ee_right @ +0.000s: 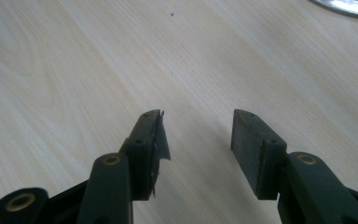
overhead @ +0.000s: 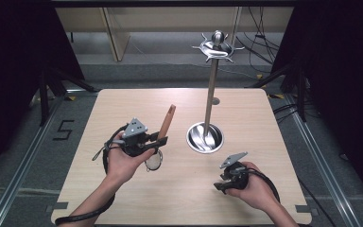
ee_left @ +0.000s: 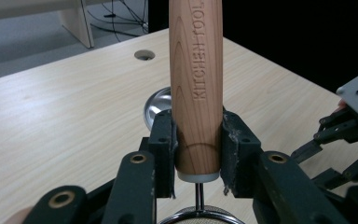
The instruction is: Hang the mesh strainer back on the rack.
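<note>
The small strainer (overhead: 154,161) with a wooden handle (ee_left: 196,84) is held up over the left part of the surface (overhead: 123,109). Its handle points up and away, and its round mesh end hangs low by the hand. The left gripper (ee_left: 196,154) has its fingers (ee_left: 164,144) tight on both sides of the handle, near the bottom end. The words "KITCHEN TOOL" are on the wood. The right gripper (ee_right: 196,140) hangs just over the bare surface with fingers wide apart, holding nothing. A shiny stand (overhead: 211,80) with a round base (overhead: 205,137) is between and behind them.

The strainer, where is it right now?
The strainer is clamped by its wooden handle in the left gripper, left of the steel rack base.
</note>
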Tool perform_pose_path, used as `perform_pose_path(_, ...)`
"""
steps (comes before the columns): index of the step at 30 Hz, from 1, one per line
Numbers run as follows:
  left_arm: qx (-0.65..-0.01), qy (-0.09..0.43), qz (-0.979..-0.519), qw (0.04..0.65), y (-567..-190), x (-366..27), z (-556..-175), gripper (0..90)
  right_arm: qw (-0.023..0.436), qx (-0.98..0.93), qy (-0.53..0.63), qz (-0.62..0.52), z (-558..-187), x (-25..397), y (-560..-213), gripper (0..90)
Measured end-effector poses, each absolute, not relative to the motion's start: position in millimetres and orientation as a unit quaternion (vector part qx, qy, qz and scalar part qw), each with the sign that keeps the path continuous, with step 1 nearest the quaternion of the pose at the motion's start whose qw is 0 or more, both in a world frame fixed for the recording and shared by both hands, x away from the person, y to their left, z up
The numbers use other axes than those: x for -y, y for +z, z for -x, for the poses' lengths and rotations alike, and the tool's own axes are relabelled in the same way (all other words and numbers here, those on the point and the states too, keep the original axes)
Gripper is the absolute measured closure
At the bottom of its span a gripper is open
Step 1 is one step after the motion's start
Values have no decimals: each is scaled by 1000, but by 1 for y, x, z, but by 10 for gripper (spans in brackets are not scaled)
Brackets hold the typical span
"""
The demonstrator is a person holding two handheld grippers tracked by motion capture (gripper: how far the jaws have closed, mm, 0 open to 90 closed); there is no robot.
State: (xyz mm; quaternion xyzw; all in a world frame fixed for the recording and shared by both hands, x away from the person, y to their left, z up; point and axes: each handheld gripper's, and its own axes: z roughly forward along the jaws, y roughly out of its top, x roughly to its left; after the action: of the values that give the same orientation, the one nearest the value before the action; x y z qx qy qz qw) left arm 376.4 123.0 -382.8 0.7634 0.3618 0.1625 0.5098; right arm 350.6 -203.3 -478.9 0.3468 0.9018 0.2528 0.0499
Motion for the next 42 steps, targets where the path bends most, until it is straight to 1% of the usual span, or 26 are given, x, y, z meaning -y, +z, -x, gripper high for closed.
perform_pose_path(17,-350,173,-744,542,-362,-118,-375,678,56,-900,259,-347,-351,204,-479,534)
perform_pose_path(36,-339,187,-734,558,-342,-115,-375,678,59,-898,262,-349,-351,205,-477,533)
perform_pose_path(38,-338,189,-733,560,-341,-113,-376,678,51,-896,259,-358,-350,204,-476,533)
perform_pose_path(42,-336,192,-733,559,-339,-111,-377,678,58,-898,263,-347,-351,204,-477,534)
